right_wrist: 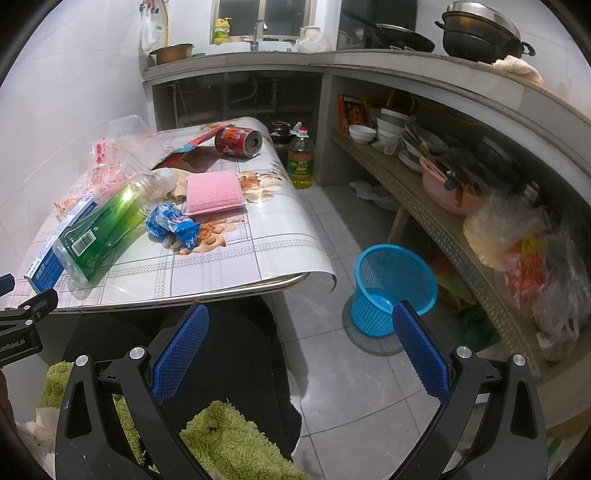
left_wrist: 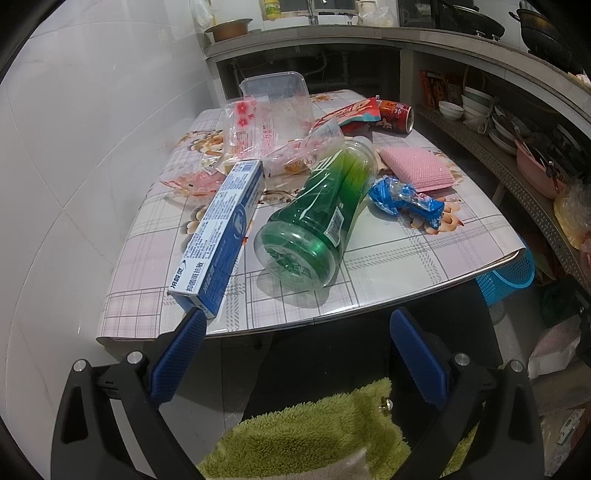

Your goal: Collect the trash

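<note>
Both the left gripper (left_wrist: 297,319) and right gripper (right_wrist: 301,314) gape empty; ahead of the left lies a green bottle (left_wrist: 317,218) (on its side), a blue basket (right_wrist: 393,288) just beyond the right.

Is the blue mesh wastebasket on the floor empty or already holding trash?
Empty. The right wrist view looks into the blue mesh plastic wastebasket, showing only its bare blue bottom.

Home kitchen, white tiled walls, concrete counter (right_wrist: 369,61) with sink tap (right_wrist: 259,27) under a window, black woks (right_wrist: 480,31) on the counter, stacked bowls (right_wrist: 388,122) on the shelf below, cooking oil bottle (right_wrist: 301,158) on the tiled floor, small table (right_wrist: 229,254) under flowered oilcloth.
</note>
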`<action>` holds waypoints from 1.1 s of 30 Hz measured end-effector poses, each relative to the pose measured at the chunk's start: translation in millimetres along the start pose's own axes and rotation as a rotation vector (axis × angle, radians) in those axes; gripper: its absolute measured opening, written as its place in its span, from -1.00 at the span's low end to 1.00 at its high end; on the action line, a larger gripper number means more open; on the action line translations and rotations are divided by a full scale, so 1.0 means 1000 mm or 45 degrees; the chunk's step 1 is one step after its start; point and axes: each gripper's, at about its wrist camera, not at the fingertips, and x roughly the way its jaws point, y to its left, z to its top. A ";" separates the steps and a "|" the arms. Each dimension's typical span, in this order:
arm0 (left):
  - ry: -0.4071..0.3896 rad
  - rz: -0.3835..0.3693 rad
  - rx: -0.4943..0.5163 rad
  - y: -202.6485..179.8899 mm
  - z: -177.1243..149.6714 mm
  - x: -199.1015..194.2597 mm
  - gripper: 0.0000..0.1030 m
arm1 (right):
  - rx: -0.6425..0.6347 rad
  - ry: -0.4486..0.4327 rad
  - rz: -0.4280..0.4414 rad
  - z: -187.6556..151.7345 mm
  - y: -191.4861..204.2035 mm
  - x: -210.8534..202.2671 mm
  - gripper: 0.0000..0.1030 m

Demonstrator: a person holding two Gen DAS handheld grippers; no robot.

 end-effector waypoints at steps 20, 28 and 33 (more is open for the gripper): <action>-0.067 -0.020 -0.031 0.012 0.003 -0.004 0.90 | 0.057 -0.025 0.029 -0.002 -0.009 0.004 0.85; -0.194 -0.091 -0.086 0.047 0.014 -0.004 0.90 | 0.062 -0.120 0.116 0.012 0.006 0.006 0.85; -0.281 -0.187 -0.084 0.073 0.026 0.004 0.90 | -0.002 -0.174 0.177 0.027 0.024 0.013 0.85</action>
